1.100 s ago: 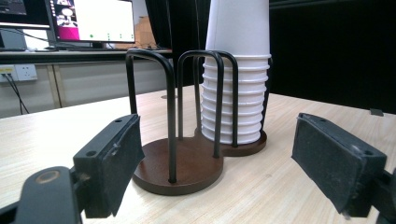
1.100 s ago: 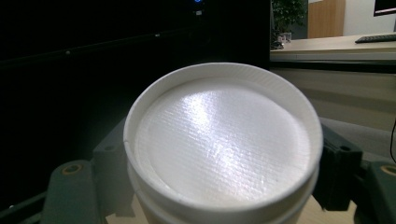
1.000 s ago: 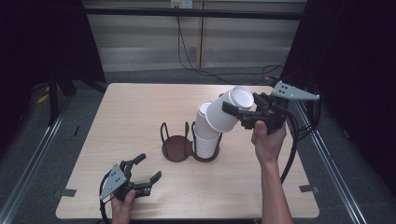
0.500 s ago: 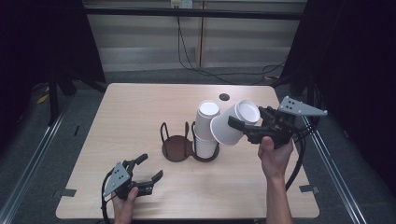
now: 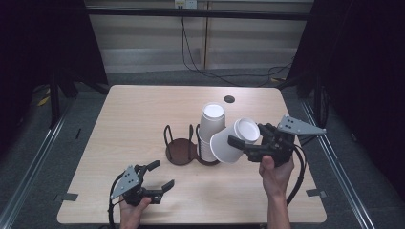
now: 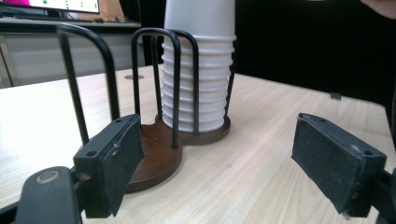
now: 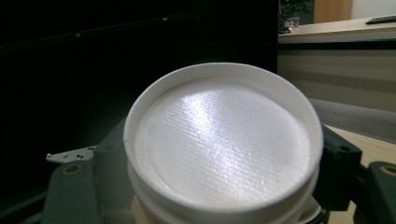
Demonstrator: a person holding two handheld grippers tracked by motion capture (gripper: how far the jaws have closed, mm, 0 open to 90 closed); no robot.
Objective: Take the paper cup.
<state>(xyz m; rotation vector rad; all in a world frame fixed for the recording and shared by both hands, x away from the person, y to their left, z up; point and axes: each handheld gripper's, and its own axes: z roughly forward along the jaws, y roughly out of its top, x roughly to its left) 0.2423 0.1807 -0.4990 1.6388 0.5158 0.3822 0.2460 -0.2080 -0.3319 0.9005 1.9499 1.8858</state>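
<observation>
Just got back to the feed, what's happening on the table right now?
A person's right tool is shut on a white cup, held tilted in the air just right of the cup stack. The stack stands upside down in one ring of a two-ring wire holder; the other ring is empty. The left tool sits open near the table's front edge, holding nothing.

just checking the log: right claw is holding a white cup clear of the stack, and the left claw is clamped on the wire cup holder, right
Not quite. The left claw is open and apart from the wire cup holder, as the left gripper view shows. The right claw does hold a white cup clear of the stack.
</observation>
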